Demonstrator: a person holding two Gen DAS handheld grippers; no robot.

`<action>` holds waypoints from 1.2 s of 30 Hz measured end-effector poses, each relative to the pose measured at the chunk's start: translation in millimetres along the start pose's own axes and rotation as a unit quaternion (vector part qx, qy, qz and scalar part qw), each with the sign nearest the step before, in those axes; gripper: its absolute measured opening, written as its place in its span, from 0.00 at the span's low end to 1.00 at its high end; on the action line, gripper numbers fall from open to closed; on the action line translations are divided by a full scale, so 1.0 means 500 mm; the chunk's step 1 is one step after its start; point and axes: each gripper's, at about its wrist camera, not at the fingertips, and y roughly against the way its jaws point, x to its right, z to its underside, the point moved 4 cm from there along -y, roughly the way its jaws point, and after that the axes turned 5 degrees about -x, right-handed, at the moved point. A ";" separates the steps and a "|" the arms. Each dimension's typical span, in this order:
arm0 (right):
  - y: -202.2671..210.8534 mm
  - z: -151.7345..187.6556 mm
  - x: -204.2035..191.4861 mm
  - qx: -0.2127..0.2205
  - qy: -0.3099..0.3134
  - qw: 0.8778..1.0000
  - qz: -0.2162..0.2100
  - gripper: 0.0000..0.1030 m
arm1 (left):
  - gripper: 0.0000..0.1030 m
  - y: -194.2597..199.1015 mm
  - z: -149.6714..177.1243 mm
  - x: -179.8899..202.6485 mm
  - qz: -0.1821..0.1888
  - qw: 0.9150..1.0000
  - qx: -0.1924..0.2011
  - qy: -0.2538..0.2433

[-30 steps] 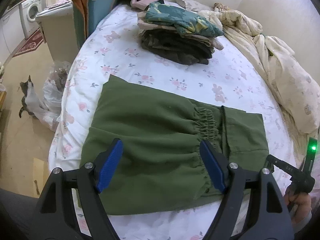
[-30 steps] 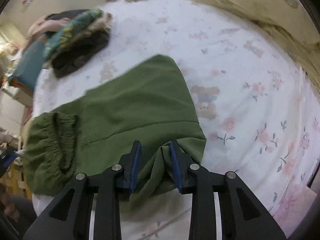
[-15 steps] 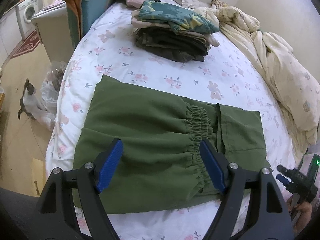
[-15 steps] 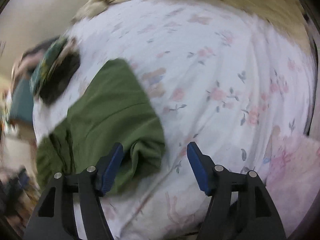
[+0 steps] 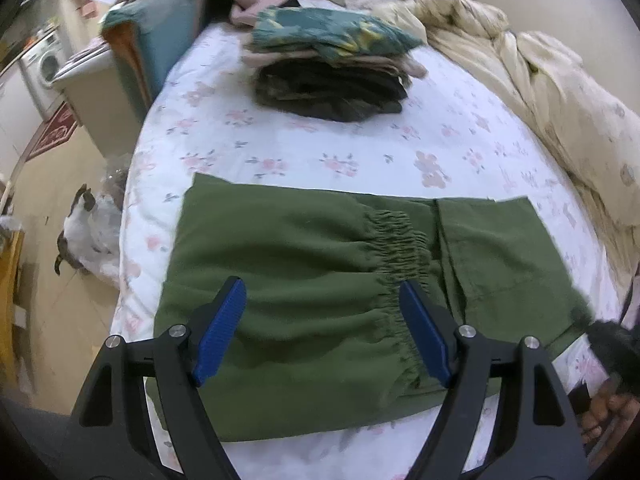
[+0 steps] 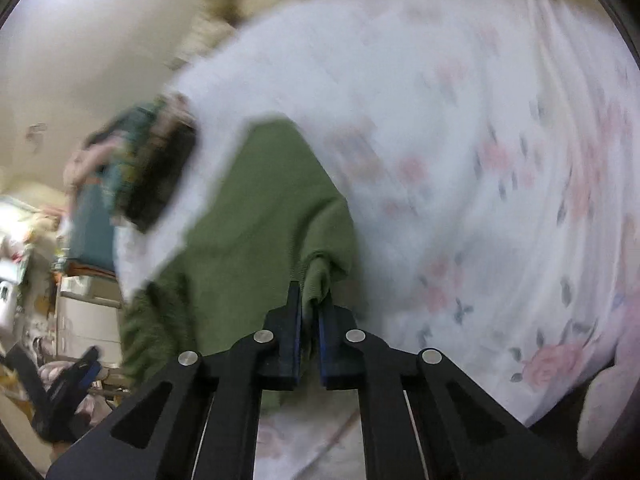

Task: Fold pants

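The green pants point(image 5: 304, 272) lie folded flat on the floral bed sheet point(image 5: 360, 148), with the gathered elastic waistband point(image 5: 400, 248) near the middle. My left gripper point(image 5: 322, 326) is open and empty, hovering over the near edge of the pants. In the blurred right wrist view, my right gripper point(image 6: 309, 306) is shut on a corner of the pants point(image 6: 256, 216), and the pinched cloth bunches up between its pads. The right gripper and the hand holding it also show in the left wrist view point(image 5: 612, 352) at the pants' right end.
A stack of folded clothes point(image 5: 332, 72) sits at the far side of the bed. A crumpled cream duvet point(image 5: 560, 92) lies along the right. A teal cushion point(image 5: 160, 40) and a grey bin point(image 5: 100, 96) stand at the left. A cat point(image 5: 76, 232) sits on the floor.
My right gripper opened half a second ago and has now shut again on the pants' corner. My left gripper stays open, with its view shifting slightly.
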 end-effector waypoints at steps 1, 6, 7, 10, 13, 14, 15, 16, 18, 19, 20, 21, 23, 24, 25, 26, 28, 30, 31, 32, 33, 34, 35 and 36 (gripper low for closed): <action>0.013 -0.003 -0.017 0.011 0.015 1.000 -0.011 0.05 | 0.74 -0.002 -0.007 0.011 0.001 1.000 -0.005 -0.005; 0.031 0.001 -0.101 0.026 0.086 0.995 -0.048 0.05 | 0.74 -0.032 -0.087 0.145 0.021 0.997 -0.044 -0.055; 0.032 0.002 -0.110 0.027 0.092 0.994 -0.053 0.05 | 0.74 -0.035 -0.101 0.172 0.023 0.997 -0.048 -0.061; 0.035 0.006 -0.137 0.028 0.122 0.990 -0.070 0.04 | 0.74 -0.052 -0.152 0.274 0.043 0.992 -0.071 -0.093; 0.030 0.017 -0.171 0.023 0.165 0.982 -0.092 0.04 | 0.74 -0.061 -0.190 0.372 0.079 0.986 -0.095 -0.114; 0.026 0.021 -0.181 0.019 0.175 0.980 -0.098 0.04 | 0.74 -0.068 -0.196 0.404 0.095 0.981 -0.111 -0.125; 0.021 0.026 -0.191 0.011 0.186 0.977 -0.104 0.04 | 0.74 -0.077 -0.199 0.434 0.110 0.976 -0.130 -0.138; 0.018 0.032 -0.201 0.007 0.197 0.974 -0.111 0.04 | 0.74 -0.091 -0.197 0.464 0.117 0.969 -0.152 -0.156; 0.017 0.042 -0.219 0.003 0.220 0.968 -0.122 0.04 | 0.74 -0.121 -0.189 0.498 0.097 0.962 -0.174 -0.187; 0.016 0.047 -0.227 -0.001 0.230 0.965 -0.127 0.04 | 0.74 -0.136 -0.185 0.508 0.077 0.961 -0.176 -0.199; 0.015 0.055 -0.239 -0.007 0.243 0.960 -0.137 0.04 | 0.74 -0.149 -0.181 0.512 0.064 0.959 -0.179 -0.208; 0.013 0.062 -0.247 -0.012 0.253 0.957 -0.141 0.04 | 0.74 -0.158 -0.180 0.515 0.051 0.958 -0.180 -0.217; 0.010 0.079 -0.268 -0.023 0.279 0.949 -0.147 0.04 | 0.73 -0.164 -0.186 0.506 0.034 0.960 -0.167 -0.223; 0.007 0.090 -0.278 -0.028 0.293 0.944 -0.150 0.04 | 0.58 -0.161 -0.191 0.498 0.033 0.961 -0.156 -0.228; 0.005 0.100 -0.289 -0.032 0.306 0.940 -0.151 0.04 | 0.44 -0.155 -0.195 0.487 0.035 0.961 -0.147 -0.231; 0.003 0.107 -0.296 -0.035 0.314 0.936 -0.152 0.04 | 0.16 -0.150 -0.198 0.474 0.037 0.959 -0.151 -0.236; 0.001 0.115 -0.302 -0.040 0.320 0.934 -0.156 0.04 | 0.08 -0.130 -0.203 0.445 0.044 0.958 -0.148 -0.242; 0.003 0.125 -0.319 -0.043 0.329 0.929 -0.166 0.04 | 0.06 -0.105 -0.212 0.413 0.052 0.958 -0.143 -0.244; 0.005 0.130 -0.330 -0.044 0.337 0.925 -0.171 0.04 | 0.06 -0.093 -0.216 0.398 0.058 0.958 -0.144 -0.241; 0.008 0.141 -0.350 -0.044 0.351 0.919 -0.175 0.04 | 0.05 -0.078 -0.221 0.379 0.062 0.959 -0.143 -0.238; 0.006 0.145 -0.361 -0.046 0.356 0.916 -0.181 0.04 | 0.05 -0.059 -0.227 0.352 0.066 0.959 -0.140 -0.236; 0.006 0.151 -0.375 -0.048 0.361 0.912 -0.188 0.04 | 0.05 -0.043 -0.233 0.326 0.070 0.961 -0.136 -0.229; 0.006 0.159 -0.393 -0.051 0.367 0.908 -0.194 0.04 | 0.05 -0.029 -0.240 0.298 0.074 0.963 -0.133 -0.221; 0.007 0.168 -0.414 -0.055 0.373 0.904 -0.200 0.04 | 0.05 -0.017 -0.244 0.275 0.078 0.965 -0.129 -0.213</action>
